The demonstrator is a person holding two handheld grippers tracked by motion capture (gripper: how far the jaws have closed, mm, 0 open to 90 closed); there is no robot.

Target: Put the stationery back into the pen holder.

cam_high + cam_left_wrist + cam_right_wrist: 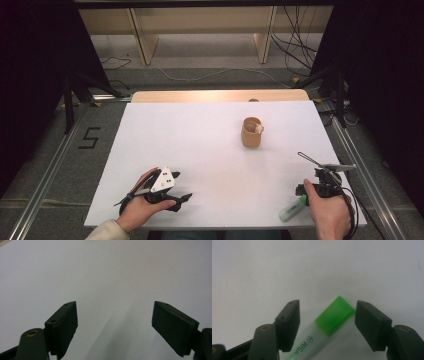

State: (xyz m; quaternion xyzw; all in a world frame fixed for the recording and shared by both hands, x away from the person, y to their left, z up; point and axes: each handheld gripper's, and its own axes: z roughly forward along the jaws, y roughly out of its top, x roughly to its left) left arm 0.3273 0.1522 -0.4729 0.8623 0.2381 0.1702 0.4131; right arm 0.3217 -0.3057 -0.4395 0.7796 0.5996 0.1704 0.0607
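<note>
A highlighter (325, 326) with a clear barrel and a bright green cap lies at a slant on the white table between the jaws of my right gripper (328, 303). The pads stand on either side of it with a small gap at the cap, so that gripper is open. From above, the highlighter (293, 207) lies near the front right corner, just left of the hand on my right gripper (302, 192). My left gripper (182, 201) rests low at the front left. Its jaws (115, 304) are spread wide over bare table with nothing between them.
A brown cup (251, 132) with something pale at its rim stands upright at the right of the table's middle. The white tabletop (200, 145) ends close in front of both hands. Metal rails and dark stands flank the table.
</note>
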